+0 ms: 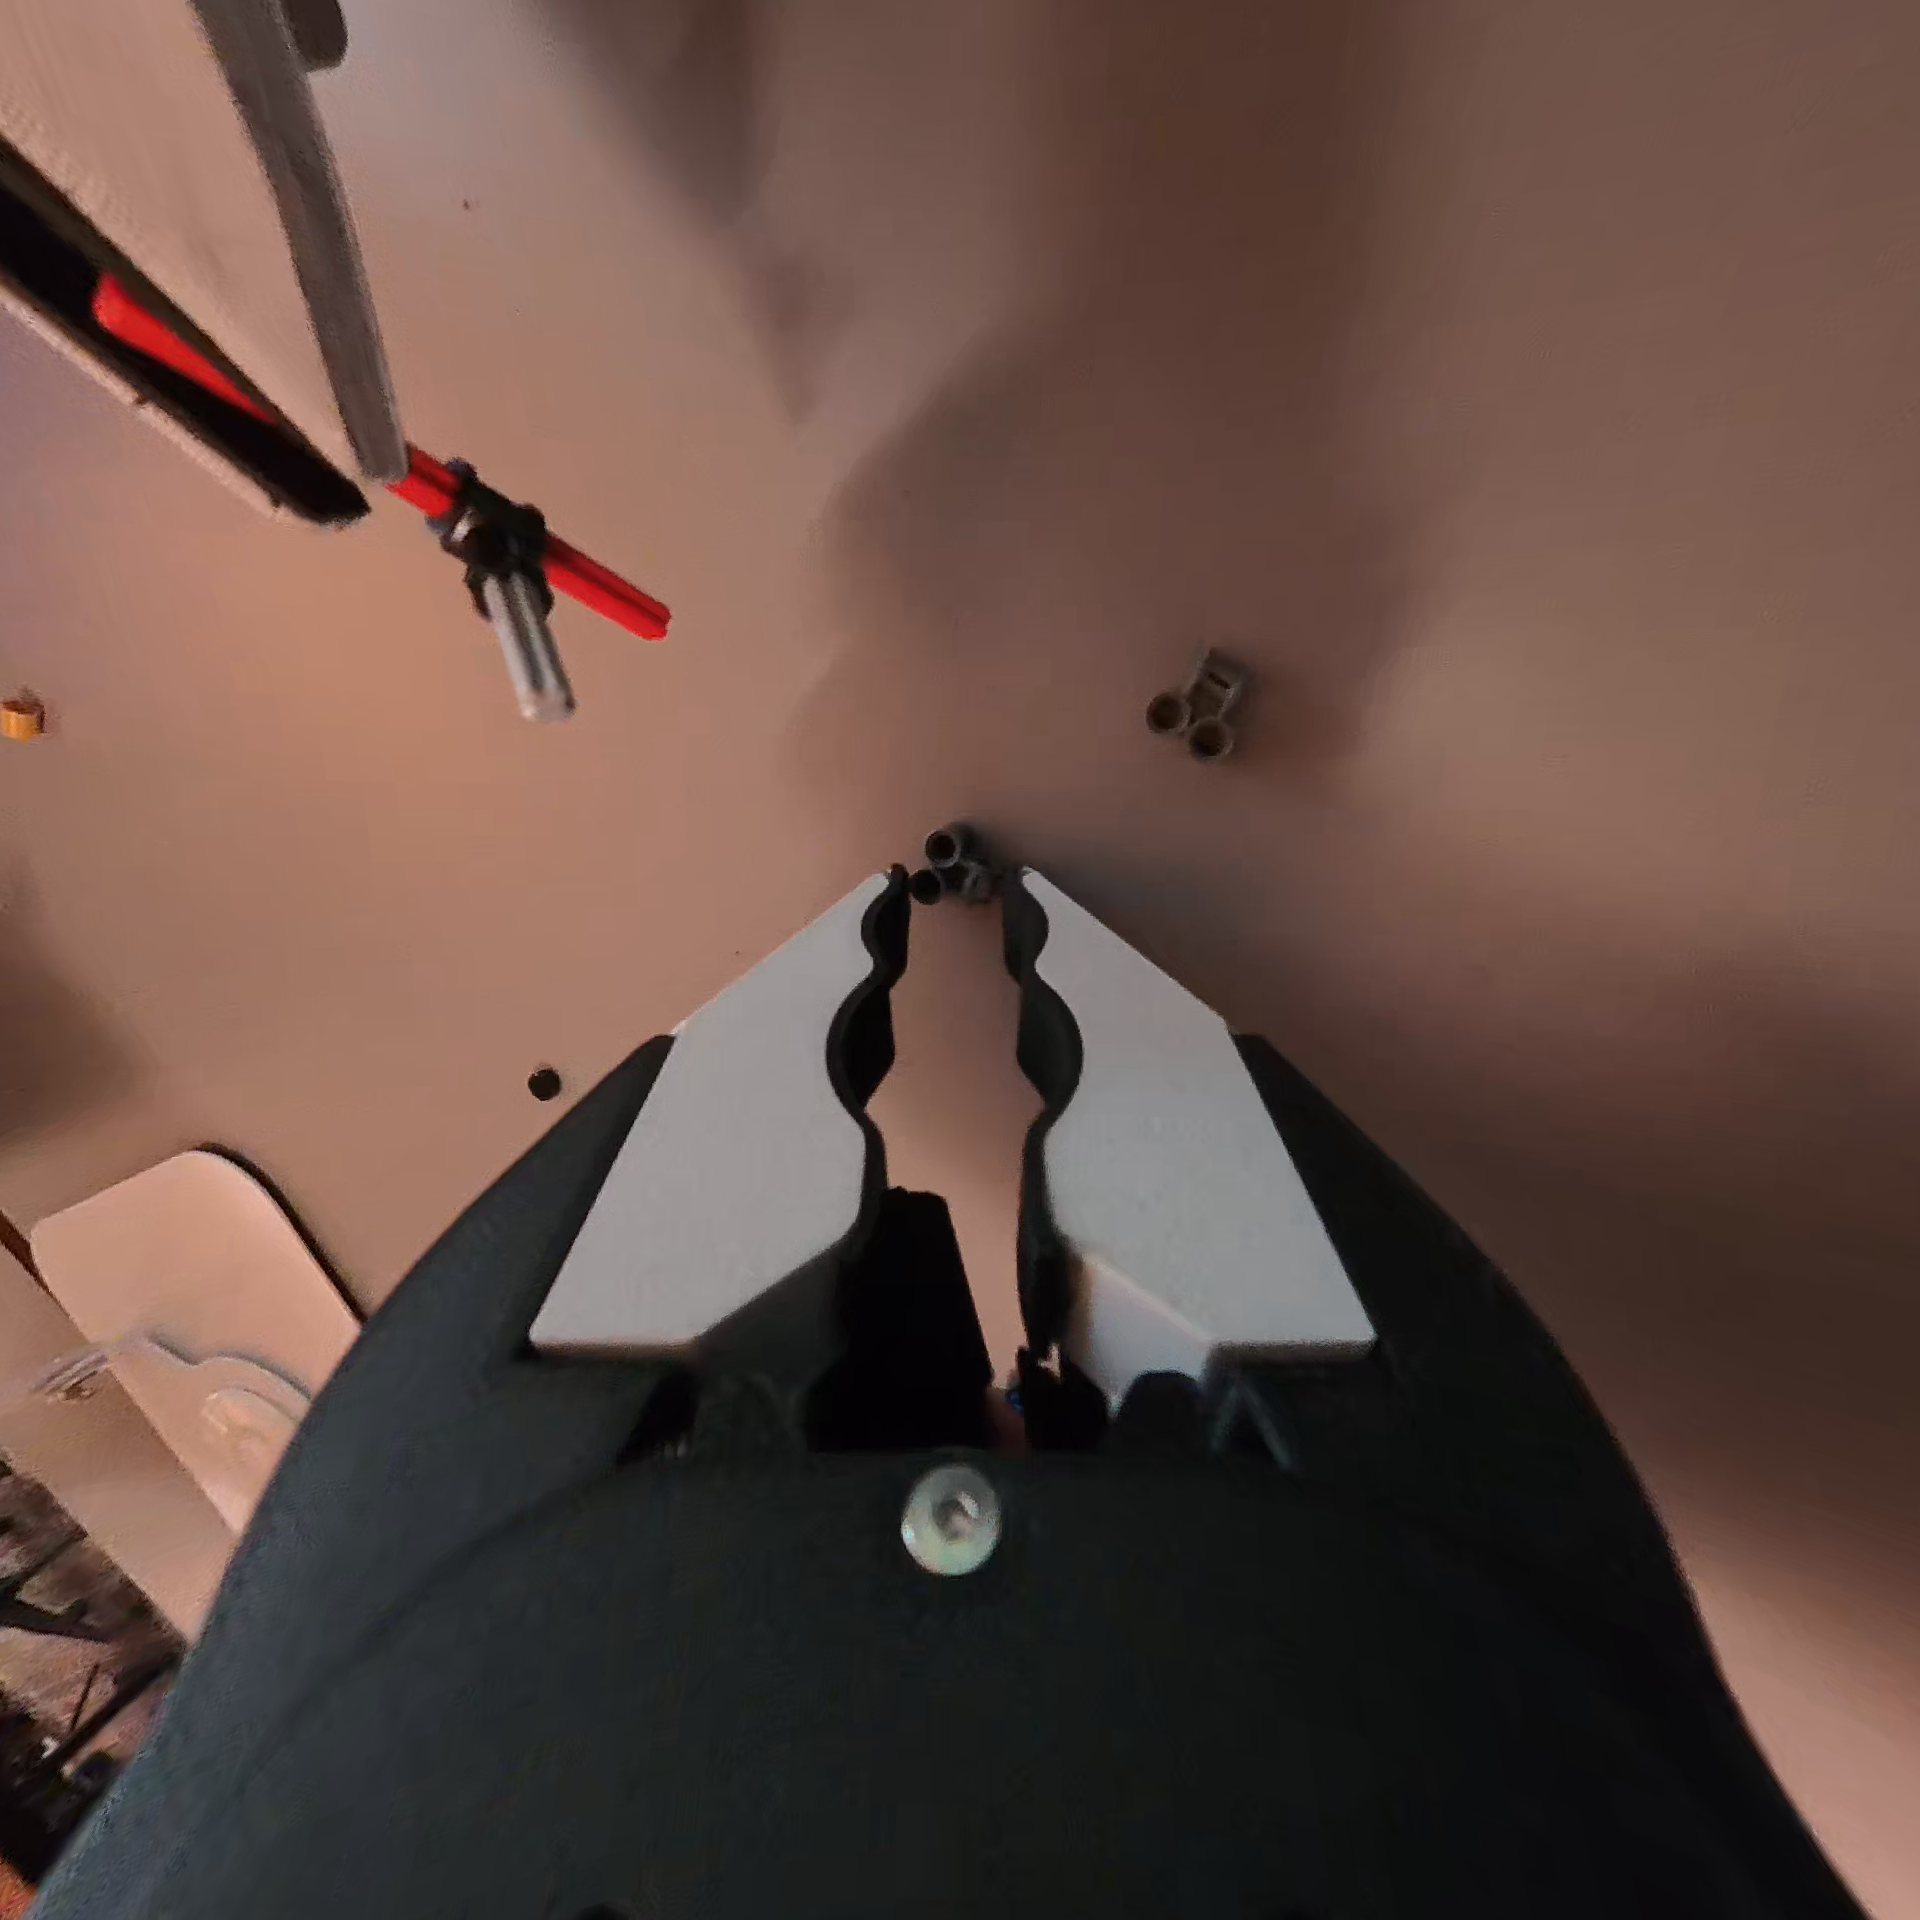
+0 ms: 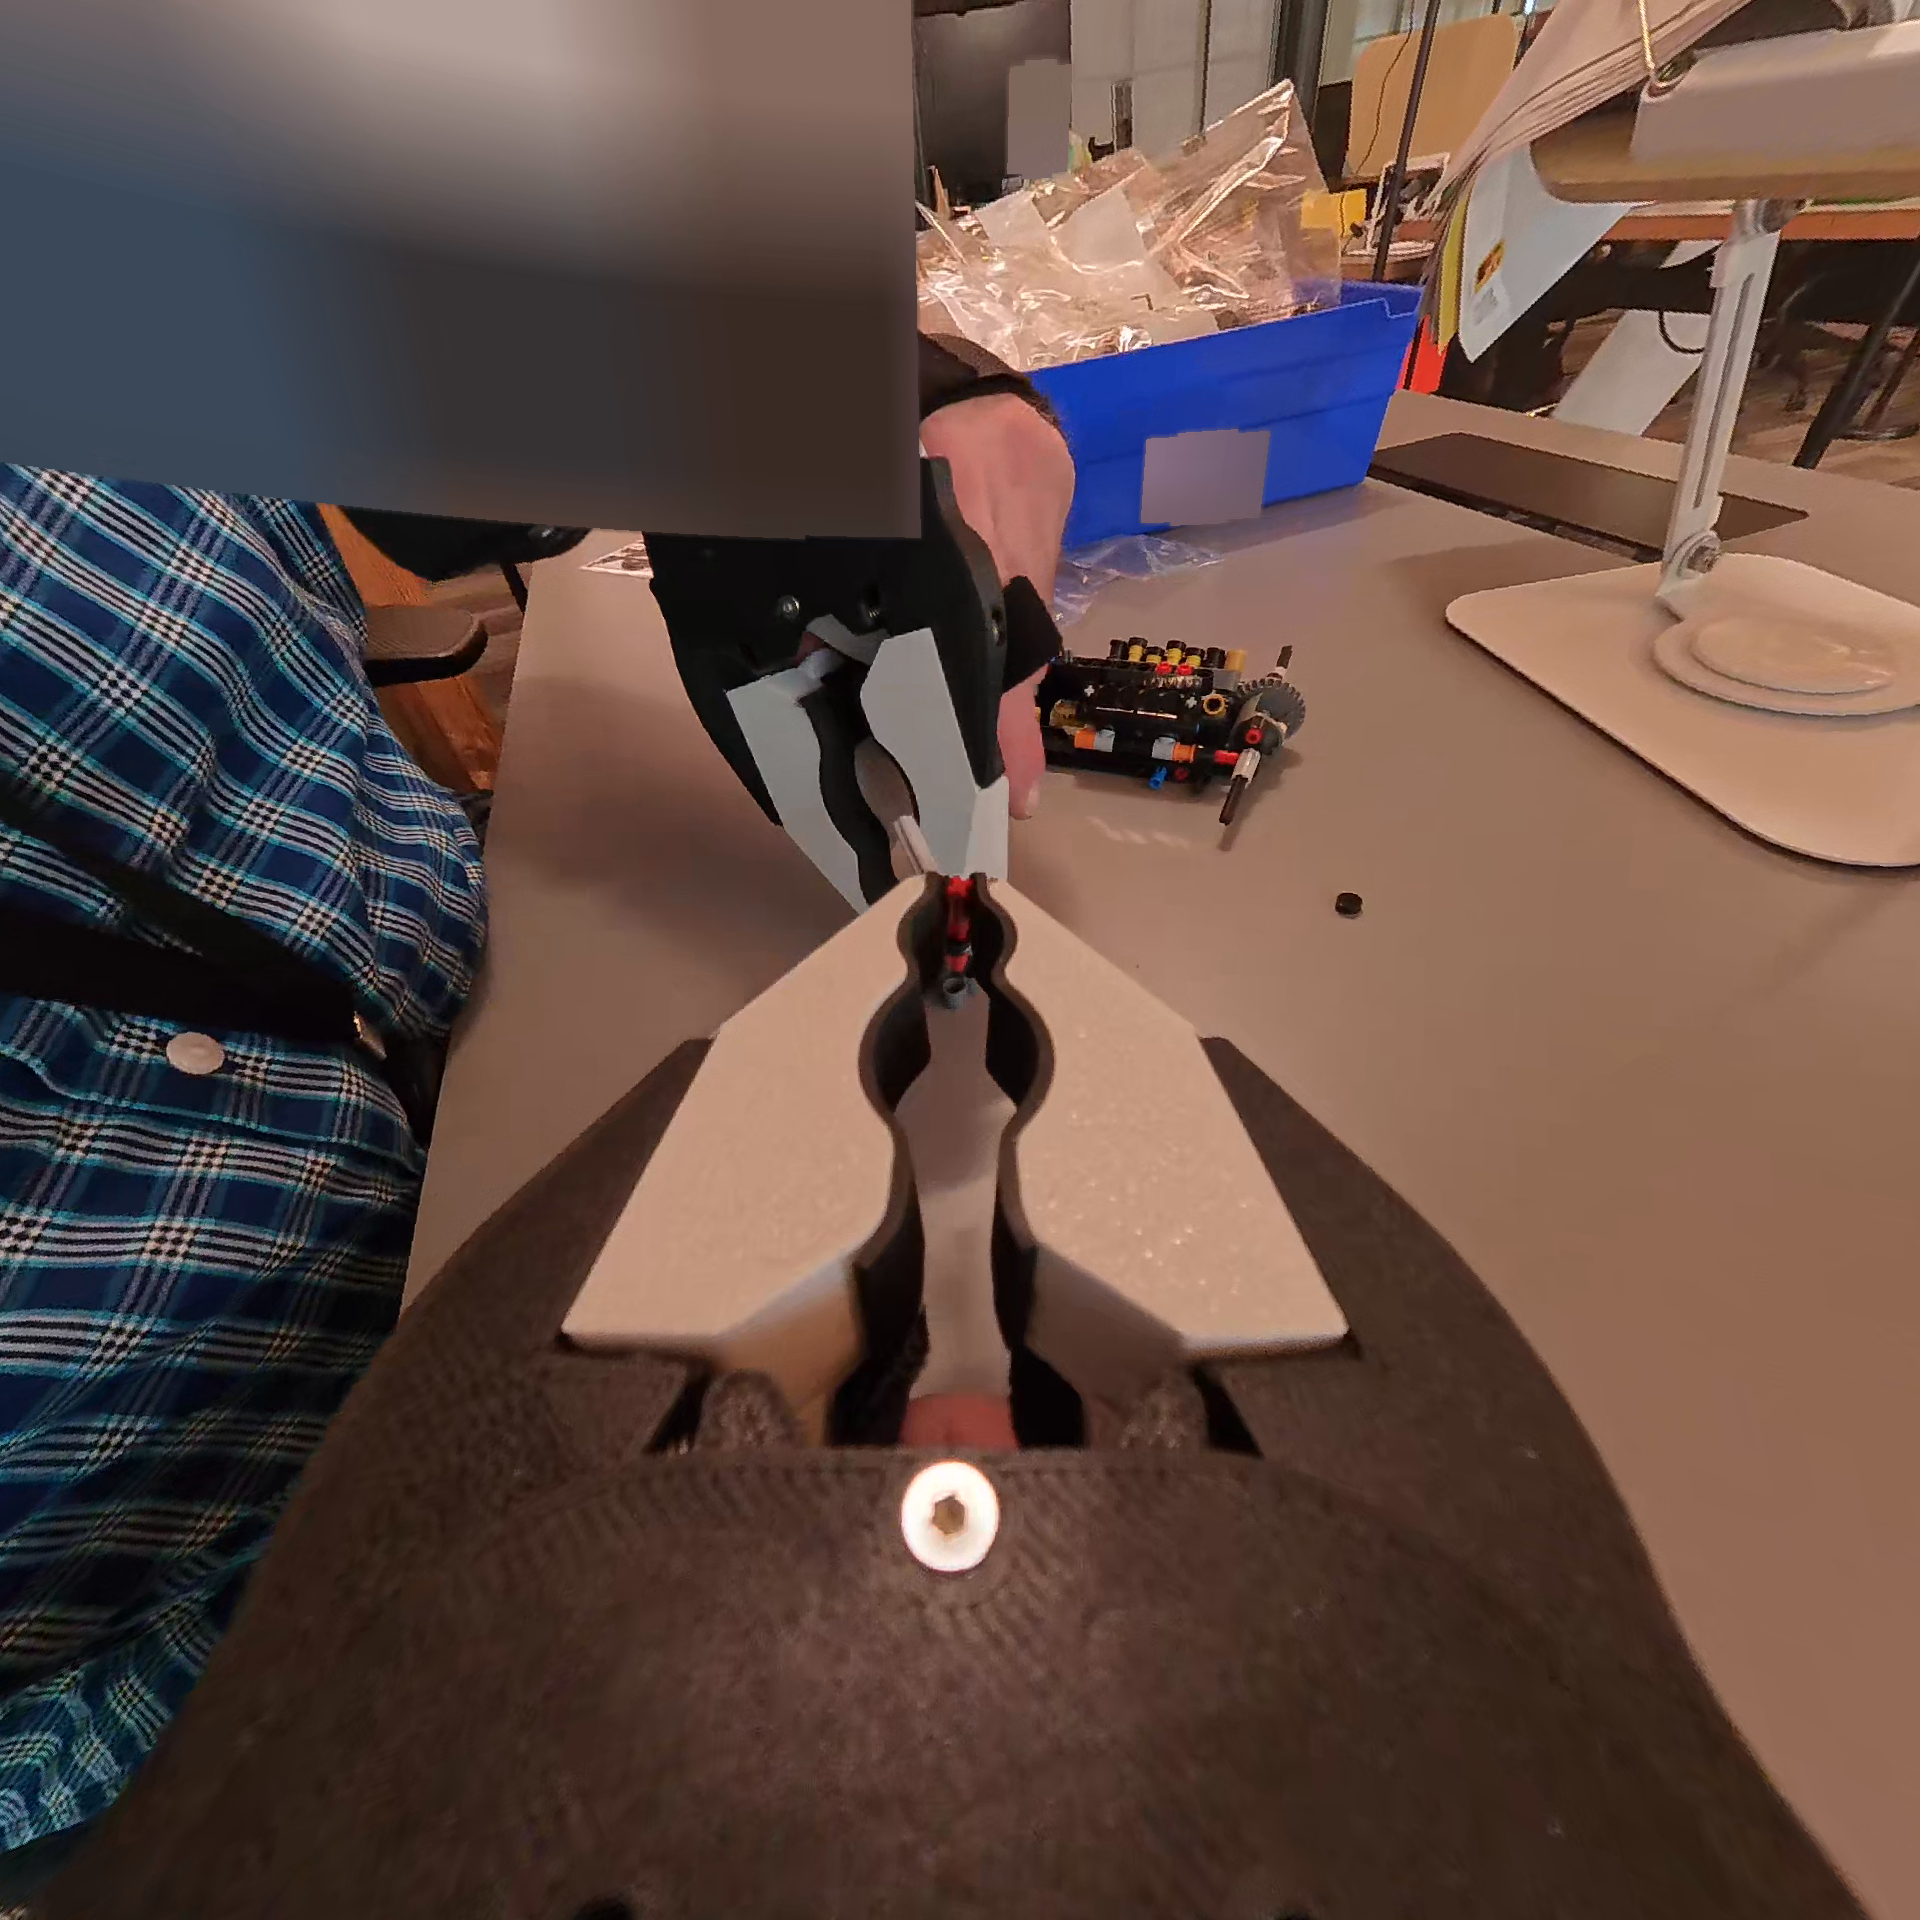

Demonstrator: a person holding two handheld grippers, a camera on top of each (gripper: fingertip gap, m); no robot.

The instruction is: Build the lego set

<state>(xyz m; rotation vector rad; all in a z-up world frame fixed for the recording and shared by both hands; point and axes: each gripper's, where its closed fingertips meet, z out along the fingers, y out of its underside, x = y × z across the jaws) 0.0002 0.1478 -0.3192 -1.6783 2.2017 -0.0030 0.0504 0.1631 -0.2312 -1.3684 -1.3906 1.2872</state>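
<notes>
In the left wrist view my left gripper [image 1: 956,883] points down at the table, its tips closed on a small dark grey connector [image 1: 956,868]. My right gripper [image 2: 958,883] is shut on a red axle [image 2: 958,920] and holds it above the table. From the left wrist view the right gripper [image 1: 358,488] is at the upper left, and the red axle [image 1: 592,587] carries a black connector [image 1: 499,535] with a light grey axle [image 1: 530,655] through it. In the right wrist view the left gripper [image 2: 914,862] hangs just behind my right fingertips.
A tan connector [image 1: 1200,707] lies on the table to the right of the left gripper. A small black round piece [image 2: 1349,902] lies loose. A partly built black model [image 2: 1164,717], a blue bin of bags [image 2: 1226,405] and a white stand base [image 2: 1714,675] are beyond. A person in a plaid shirt [image 2: 208,935] is at the left. The grippers' ends are close to 10 cm from one another.
</notes>
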